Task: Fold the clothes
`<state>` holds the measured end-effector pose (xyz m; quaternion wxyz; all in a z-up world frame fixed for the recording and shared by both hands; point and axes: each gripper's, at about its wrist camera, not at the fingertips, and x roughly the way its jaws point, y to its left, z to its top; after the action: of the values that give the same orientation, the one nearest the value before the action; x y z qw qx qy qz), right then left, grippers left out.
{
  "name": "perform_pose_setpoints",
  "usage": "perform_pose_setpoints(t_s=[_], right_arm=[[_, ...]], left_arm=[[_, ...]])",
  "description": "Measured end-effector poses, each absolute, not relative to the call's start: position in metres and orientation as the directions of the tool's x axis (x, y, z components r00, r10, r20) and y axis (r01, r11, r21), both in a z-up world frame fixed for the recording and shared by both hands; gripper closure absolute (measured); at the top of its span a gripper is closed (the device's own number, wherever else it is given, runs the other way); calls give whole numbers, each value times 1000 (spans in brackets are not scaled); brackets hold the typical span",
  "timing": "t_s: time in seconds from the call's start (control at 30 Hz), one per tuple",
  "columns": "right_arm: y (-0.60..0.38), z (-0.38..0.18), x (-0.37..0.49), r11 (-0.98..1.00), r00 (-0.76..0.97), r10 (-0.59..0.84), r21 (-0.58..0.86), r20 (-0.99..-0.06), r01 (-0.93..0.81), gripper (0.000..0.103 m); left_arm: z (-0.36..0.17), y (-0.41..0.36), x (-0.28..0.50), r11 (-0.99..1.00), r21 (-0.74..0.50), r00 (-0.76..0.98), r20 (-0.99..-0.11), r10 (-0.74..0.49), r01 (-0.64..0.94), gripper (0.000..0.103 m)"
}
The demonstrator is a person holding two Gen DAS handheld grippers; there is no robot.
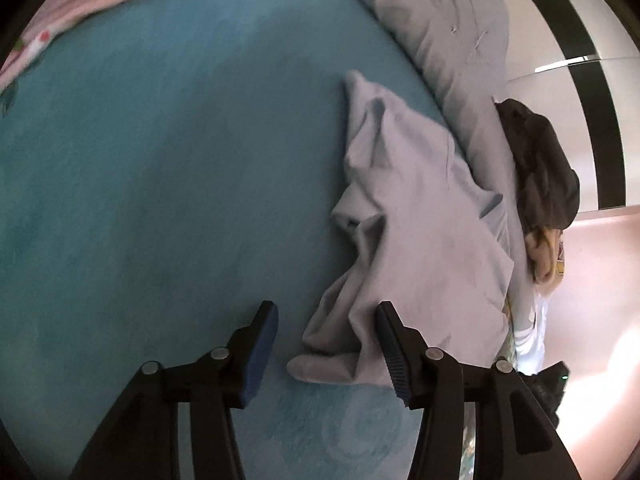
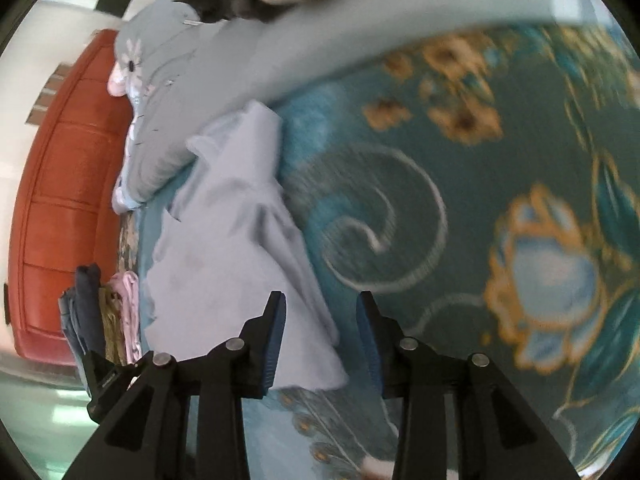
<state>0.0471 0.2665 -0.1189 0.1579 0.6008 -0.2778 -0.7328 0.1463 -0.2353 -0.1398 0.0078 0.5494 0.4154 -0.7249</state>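
A crumpled light grey-blue garment (image 1: pixel 412 240) lies on the teal bedspread (image 1: pixel 160 180). It also shows in the right wrist view (image 2: pixel 236 248). My left gripper (image 1: pixel 326 344) is open and empty, just above the garment's near end, its right finger over the cloth. My right gripper (image 2: pixel 320 344) is open and empty, with the garment's lower corner between and under its fingers.
A grey pillow (image 1: pixel 452 40) with a flower print lies beyond the garment, a dark cloth heap (image 1: pixel 544 168) beside it. A stack of folded clothes (image 2: pixel 104 316) sits at the bed edge by a red headboard (image 2: pixel 64 200). A pink blanket (image 1: pixel 80 4) lies far left.
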Motion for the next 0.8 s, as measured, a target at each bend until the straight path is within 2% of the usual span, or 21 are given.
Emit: perform_pose_setpoints(t_s=[0.17, 0.33, 0.43, 0.53, 0.67, 0.73, 0.8], right_arm=[[260, -131, 55, -738, -243, -621, 660, -745, -140, 64], [260, -133, 55, -716, -242, -641, 681, -728, -154, 64], [262, -134, 55, -702, -246, -650, 692, -719, -167, 64], [264, -134, 56, -694, -247, -656, 699, -713, -173, 64], [261, -134, 57, -690, -234, -666, 704, -708, -168, 64], [260, -133, 58, -689, -226, -670, 706, -707, -165, 64], [258, -131, 60, -711, -216, -654, 686, -725, -154, 65]], left_arm=[[-140, -241, 157, -611, -619, -422, -785, 455, 493, 48], [-121, -240, 164, -589, -677, -488, -732, 475, 442, 46], [-119, -229, 162, -639, -650, -444, -755, 482, 412, 45], [-128, -213, 158, -705, -580, -335, -814, 475, 409, 45], [-131, -209, 159, -732, -542, -297, -840, 455, 413, 53], [-131, -211, 161, -728, -541, -286, -841, 460, 421, 62], [-136, -212, 163, -723, -532, -257, -847, 466, 441, 81]])
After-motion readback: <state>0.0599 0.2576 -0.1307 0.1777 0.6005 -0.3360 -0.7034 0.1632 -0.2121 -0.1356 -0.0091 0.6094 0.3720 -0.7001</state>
